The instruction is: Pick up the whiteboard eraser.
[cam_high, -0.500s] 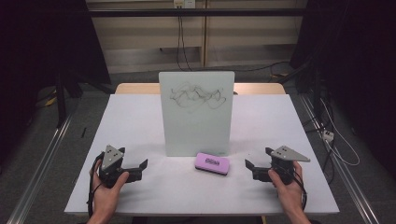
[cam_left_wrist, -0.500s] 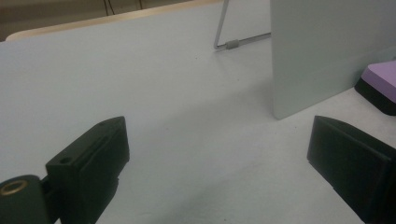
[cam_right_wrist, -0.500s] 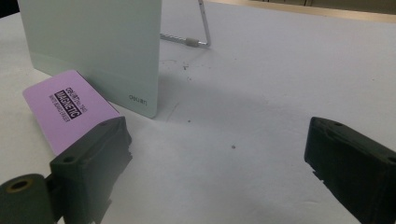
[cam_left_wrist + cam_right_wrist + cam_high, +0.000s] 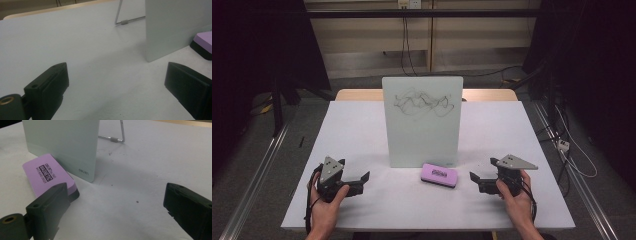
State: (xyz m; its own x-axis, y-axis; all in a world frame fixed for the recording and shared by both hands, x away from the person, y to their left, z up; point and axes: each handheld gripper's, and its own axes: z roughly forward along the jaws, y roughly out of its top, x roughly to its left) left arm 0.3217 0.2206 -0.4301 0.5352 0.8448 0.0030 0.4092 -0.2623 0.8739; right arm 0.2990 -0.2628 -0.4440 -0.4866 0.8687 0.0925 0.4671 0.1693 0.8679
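Note:
A small whiteboard (image 4: 422,122) stands upright on a wire stand at the middle of the white table (image 4: 362,125), with black scribbles across its upper part. Just in front of its lower right corner lies a purple magnetic eraser (image 4: 439,175), flat on the table. My left gripper (image 4: 362,181) rests low near the front left, jaws wide apart, nothing between them. My right gripper (image 4: 476,179) rests at the front right, also open and empty, pointing toward the eraser (image 4: 50,178). The left gripper view shows the board's edge (image 4: 170,27) and the eraser's end (image 4: 203,43).
The board's wire stand leg (image 4: 117,138) reaches back behind it on the table. A tan table edge (image 4: 357,95) lies beyond the white surface. Cables (image 4: 577,150) run over the floor at the right, and metal rails (image 4: 257,175) flank the table.

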